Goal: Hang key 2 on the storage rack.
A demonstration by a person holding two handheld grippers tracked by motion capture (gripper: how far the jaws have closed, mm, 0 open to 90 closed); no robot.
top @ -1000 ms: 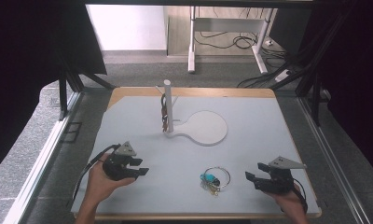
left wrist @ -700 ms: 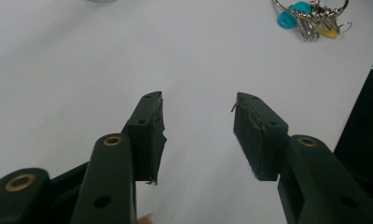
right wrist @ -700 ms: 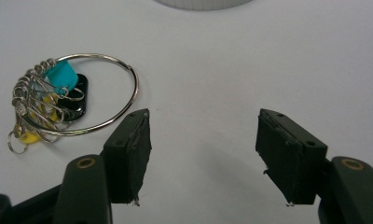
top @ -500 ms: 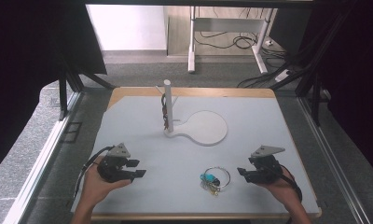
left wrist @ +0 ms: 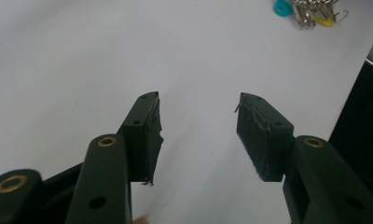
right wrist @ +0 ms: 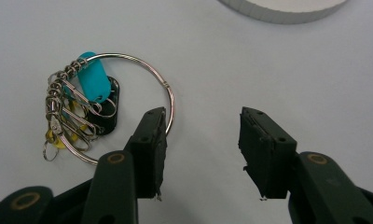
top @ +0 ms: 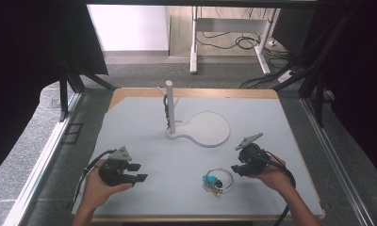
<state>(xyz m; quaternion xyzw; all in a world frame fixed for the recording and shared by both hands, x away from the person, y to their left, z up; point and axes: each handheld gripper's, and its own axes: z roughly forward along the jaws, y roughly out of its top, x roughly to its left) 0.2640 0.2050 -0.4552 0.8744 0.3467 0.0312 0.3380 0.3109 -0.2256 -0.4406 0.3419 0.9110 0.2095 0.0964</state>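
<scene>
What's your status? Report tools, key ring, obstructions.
Left tool open, holding nothing. Right tool open, beside key ring, not gripping. Ring flat on table. Nothing between tool and ring.

Left claw [top: 138,172] and right claw [top: 235,168] gape empty.

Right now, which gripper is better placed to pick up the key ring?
Right. The right gripper sits open beside the key ring, one finger at its rim; the left gripper is farther off.
</scene>
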